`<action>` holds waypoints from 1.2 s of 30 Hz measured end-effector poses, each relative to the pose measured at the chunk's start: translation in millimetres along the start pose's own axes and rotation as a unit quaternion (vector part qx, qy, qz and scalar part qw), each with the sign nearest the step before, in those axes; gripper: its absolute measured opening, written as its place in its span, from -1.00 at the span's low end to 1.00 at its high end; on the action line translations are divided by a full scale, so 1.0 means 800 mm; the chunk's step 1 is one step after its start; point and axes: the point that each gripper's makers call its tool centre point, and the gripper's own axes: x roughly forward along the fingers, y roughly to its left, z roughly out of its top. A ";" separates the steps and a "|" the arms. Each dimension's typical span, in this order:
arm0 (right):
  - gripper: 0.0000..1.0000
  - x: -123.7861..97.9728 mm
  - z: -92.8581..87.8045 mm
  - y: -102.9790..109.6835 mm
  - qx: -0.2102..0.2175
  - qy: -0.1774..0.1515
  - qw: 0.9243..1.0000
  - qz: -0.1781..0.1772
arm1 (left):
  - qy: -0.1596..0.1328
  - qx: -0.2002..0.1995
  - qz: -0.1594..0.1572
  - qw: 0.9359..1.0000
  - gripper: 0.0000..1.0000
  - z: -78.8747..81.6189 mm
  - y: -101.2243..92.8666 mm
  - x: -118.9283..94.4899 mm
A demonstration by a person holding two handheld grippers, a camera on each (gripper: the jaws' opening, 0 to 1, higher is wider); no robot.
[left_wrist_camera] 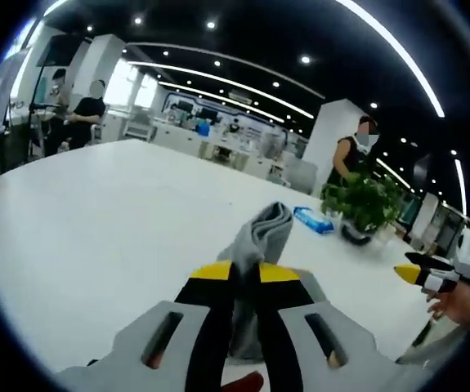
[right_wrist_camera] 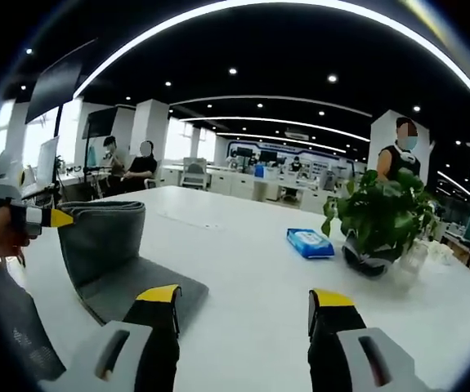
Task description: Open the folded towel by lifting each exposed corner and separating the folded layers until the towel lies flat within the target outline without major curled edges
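Observation:
A grey towel (left_wrist_camera: 266, 227) rises folded from between the yellow-tipped jaws of my left gripper (left_wrist_camera: 247, 273), which is shut on it. In the right gripper view the same towel (right_wrist_camera: 108, 237) stands lifted at its upper left edge, held there by my left gripper (right_wrist_camera: 45, 217), while its lower part lies on the white table (right_wrist_camera: 243, 253). My right gripper (right_wrist_camera: 246, 298) is open with nothing between its jaws, just right of the towel's lying part. It also enters the left gripper view, where the right gripper (left_wrist_camera: 419, 276) sits at the right edge in a hand.
A blue packet (right_wrist_camera: 310, 242) lies on the table beyond the towel, with a potted plant (right_wrist_camera: 382, 216) to its right. The same packet (left_wrist_camera: 312, 219) and plant (left_wrist_camera: 364, 204) appear past the towel. People stand at desks in the background.

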 end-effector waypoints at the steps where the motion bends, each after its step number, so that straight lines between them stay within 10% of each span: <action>1: 0.24 0.000 0.000 0.000 0.000 0.000 1.000 0.001 | -0.001 -0.003 0.005 1.000 -0.85 0.000 0.003 -0.001; 36: 0.23 0.000 0.000 0.004 -0.004 0.000 1.000 0.008 | 0.084 -0.001 0.176 0.981 -0.85 -0.047 0.093 -0.024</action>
